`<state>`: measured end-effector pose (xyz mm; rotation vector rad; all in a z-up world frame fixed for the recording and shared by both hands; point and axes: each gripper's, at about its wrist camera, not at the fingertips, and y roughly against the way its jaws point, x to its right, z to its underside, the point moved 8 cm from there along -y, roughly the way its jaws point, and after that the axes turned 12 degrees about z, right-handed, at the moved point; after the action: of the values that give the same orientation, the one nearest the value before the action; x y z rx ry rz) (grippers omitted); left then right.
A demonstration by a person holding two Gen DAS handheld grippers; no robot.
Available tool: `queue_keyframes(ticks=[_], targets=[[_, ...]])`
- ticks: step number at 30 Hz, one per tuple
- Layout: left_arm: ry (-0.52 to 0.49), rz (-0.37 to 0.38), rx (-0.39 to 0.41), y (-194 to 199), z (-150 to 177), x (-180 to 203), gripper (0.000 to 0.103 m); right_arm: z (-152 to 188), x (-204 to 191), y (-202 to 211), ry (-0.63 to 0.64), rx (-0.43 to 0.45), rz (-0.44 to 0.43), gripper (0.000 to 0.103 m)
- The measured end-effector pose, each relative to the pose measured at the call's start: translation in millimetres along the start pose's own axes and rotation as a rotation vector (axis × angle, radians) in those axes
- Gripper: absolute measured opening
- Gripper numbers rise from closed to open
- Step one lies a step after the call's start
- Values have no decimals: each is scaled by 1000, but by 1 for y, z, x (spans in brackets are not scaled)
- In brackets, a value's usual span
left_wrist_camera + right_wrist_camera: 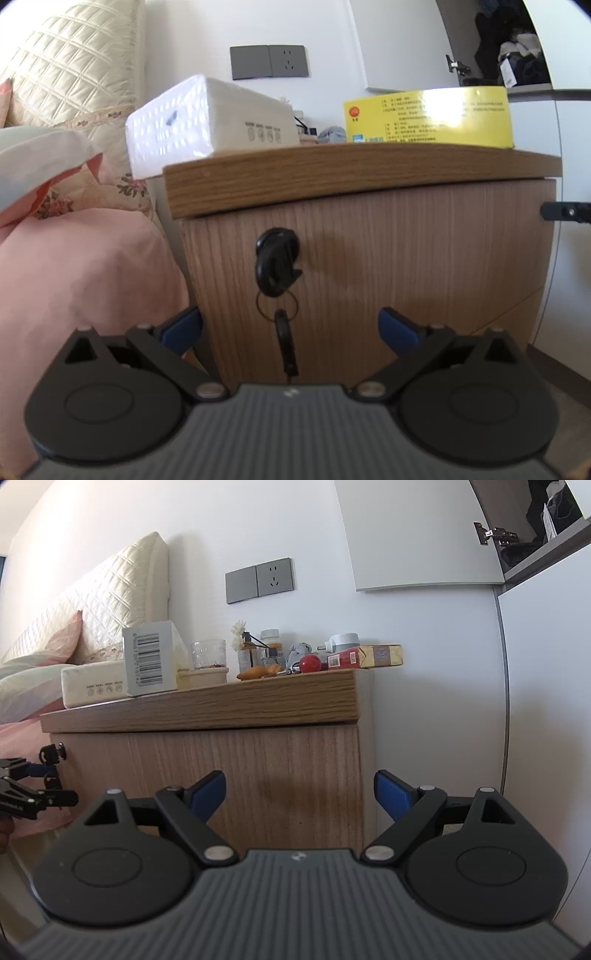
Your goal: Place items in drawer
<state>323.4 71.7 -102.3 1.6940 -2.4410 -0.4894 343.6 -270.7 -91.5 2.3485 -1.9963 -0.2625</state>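
Note:
A wooden nightstand has its drawer front [388, 266] shut, with a black key [277, 262] in the lock and a second key [288, 343] hanging from a ring. My left gripper [290, 328] is open and empty, close in front of the keys. On top lie a white tissue pack [207, 118] and a yellow box [432, 116]. My right gripper [299, 794] is open and empty, facing the drawer front [240, 775] further right. The left gripper [33, 794] shows at that view's left edge by the key [51, 755].
The nightstand top [207, 701] carries a barcode box [149, 664], a glass [208, 655], bottles, a red ball [310, 663] and a red and yellow pack [365, 656]. A pink bed [81, 280] stands left. A white wardrobe [546, 701] stands right.

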Motion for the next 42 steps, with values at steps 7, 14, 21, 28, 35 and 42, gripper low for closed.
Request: queue_keyframes(ticks=[7,14,21,28,35,42], targets=[[7,0,-14,-2,0,-1,102,1,-6,-6,12,-5,18,89],[6,-8,-7,-3,-3,-1,102,-3,-10,-7,46,19,35,90],[-4,-12,-12,-3,-3,1,102,-8,-13,-4,77,28,32,92],[-6,-10,7,0,-5,2,102,-11,-9,-2,60,4,-23,93],[10,1,18,3,-6,1,102,-9,-8,8,96,12,-72,94],[7,0,19,5,-6,3,102,-8,-9,21,114,14,-115,94]])
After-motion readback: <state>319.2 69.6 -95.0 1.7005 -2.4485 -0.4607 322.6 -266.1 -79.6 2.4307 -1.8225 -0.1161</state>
